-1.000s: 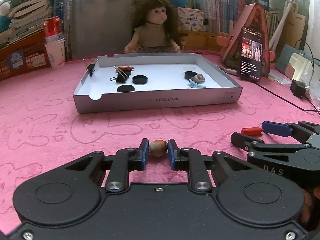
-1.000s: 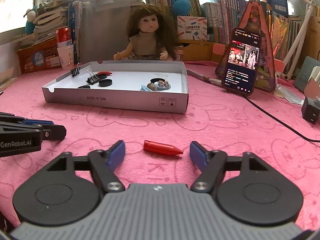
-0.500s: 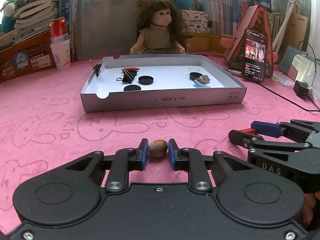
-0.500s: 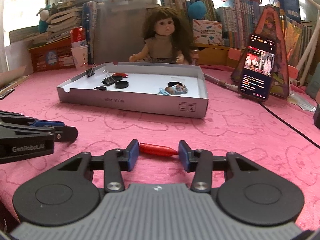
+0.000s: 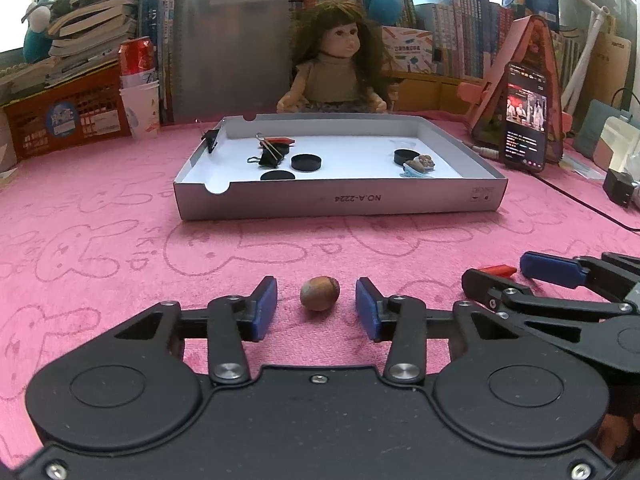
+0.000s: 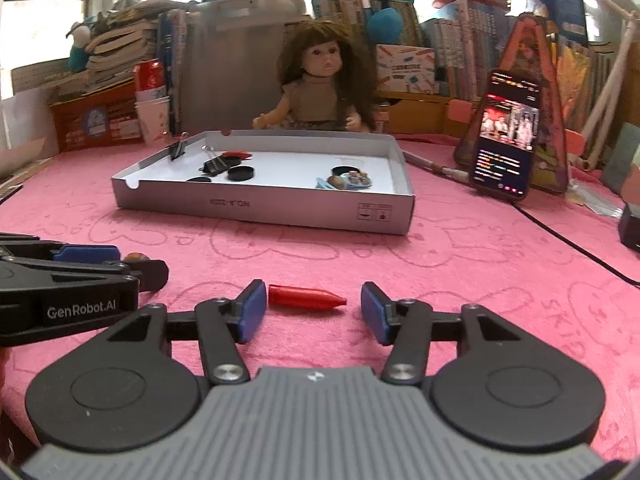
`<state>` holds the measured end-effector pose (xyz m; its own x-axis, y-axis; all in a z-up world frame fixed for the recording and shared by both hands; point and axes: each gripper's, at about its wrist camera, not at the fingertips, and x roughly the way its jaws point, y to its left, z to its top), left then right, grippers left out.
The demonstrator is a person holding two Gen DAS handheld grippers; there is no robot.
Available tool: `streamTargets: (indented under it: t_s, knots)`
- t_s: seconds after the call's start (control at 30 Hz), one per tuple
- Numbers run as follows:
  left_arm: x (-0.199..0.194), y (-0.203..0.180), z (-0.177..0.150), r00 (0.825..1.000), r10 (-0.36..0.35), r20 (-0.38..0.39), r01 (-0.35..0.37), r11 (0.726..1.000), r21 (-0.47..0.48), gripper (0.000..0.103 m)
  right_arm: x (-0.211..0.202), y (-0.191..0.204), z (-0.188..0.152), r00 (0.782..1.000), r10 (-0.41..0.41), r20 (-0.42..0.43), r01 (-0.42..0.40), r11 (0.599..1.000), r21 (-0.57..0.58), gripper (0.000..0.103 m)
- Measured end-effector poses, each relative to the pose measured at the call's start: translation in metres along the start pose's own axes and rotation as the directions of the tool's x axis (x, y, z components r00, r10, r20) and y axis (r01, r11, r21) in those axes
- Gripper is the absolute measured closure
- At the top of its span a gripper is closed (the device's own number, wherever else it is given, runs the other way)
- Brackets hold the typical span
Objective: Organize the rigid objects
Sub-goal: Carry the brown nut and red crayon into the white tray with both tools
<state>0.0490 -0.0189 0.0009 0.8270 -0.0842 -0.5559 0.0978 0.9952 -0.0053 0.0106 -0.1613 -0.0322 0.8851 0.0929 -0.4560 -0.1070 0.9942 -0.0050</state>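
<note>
**Both grips let go, nothing lifted**

My left gripper (image 5: 316, 306) has just been opening; the nut (image 5: 319, 293) sits between the pads, touching neither, on the pink cloth (image 5: 120, 248) near its front edge. A moment ago those pads pinched it. My right gripper (image 6: 313, 312) closed on the red cap (image 6: 306, 297), then its jaws have just been opening too: cap lies loose between them, left pad just beside its blunt end. Both items are well short of the grey box (image 5: 340, 202). Judgement: re-grasp needed before either goes in.
</note>
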Motion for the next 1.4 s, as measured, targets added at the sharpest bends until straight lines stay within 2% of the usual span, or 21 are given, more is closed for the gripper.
streamTargets:
  t_s: [0.23, 0.43, 0.57, 0.7, 0.73, 0.8, 1.13, 1.4]
  knots:
    - [0.002, -0.002, -0.001, 1.000, 0.024, 0.007, -0.024, 1.000, -0.008, 0.058, 0.003, 0.009, 0.000, 0.999, -0.053, -0.002, 0.053, 0.999, 0.007, 0.032]
    - [0.003, -0.003, -0.002, 0.999, 0.034, 0.021, -0.034, 0.999, -0.003, 0.058, 0.004, 0.009, 0.001, 0.999, -0.047, -0.010, 0.047, 0.999, 0.005, 0.032]
    - [0.003, -0.004, -0.003, 0.999, 0.037, 0.025, -0.037, 0.999, 0.001, 0.058, 0.004, 0.010, 0.001, 0.999, -0.045, -0.011, 0.045, 0.999, -0.002, 0.038]
    - [0.002, -0.005, -0.003, 0.999, 0.029, 0.028, -0.030, 0.999, 0.012, 0.065, 0.003, 0.014, 0.001, 0.999, -0.033, -0.008, 0.033, 0.999, -0.012, 0.051]
    - [0.002, -0.007, -0.003, 0.999, 0.025, 0.029, -0.025, 0.999, 0.019, 0.070, 0.003, 0.016, 0.001, 1.000, -0.030, -0.007, 0.030, 0.999, -0.016, 0.053]
    - [0.001, -0.008, -0.003, 0.999, 0.014, 0.030, -0.015, 1.000, 0.027, 0.076, 0.003, 0.019, 0.000, 1.000, -0.028, -0.004, 0.028, 0.999, -0.025, 0.052]
    - [0.000, -0.005, -0.002, 1.000, -0.016, 0.022, 0.015, 1.000, 0.022, 0.084, 0.003, 0.018, 0.002, 1.000, 0.007, -0.006, -0.007, 1.000, -0.016, 0.053]
    - [-0.001, -0.003, -0.001, 1.000, -0.021, 0.018, 0.021, 1.000, 0.016, 0.085, 0.004, 0.018, 0.003, 1.000, 0.024, -0.009, -0.024, 1.000, -0.005, 0.053]
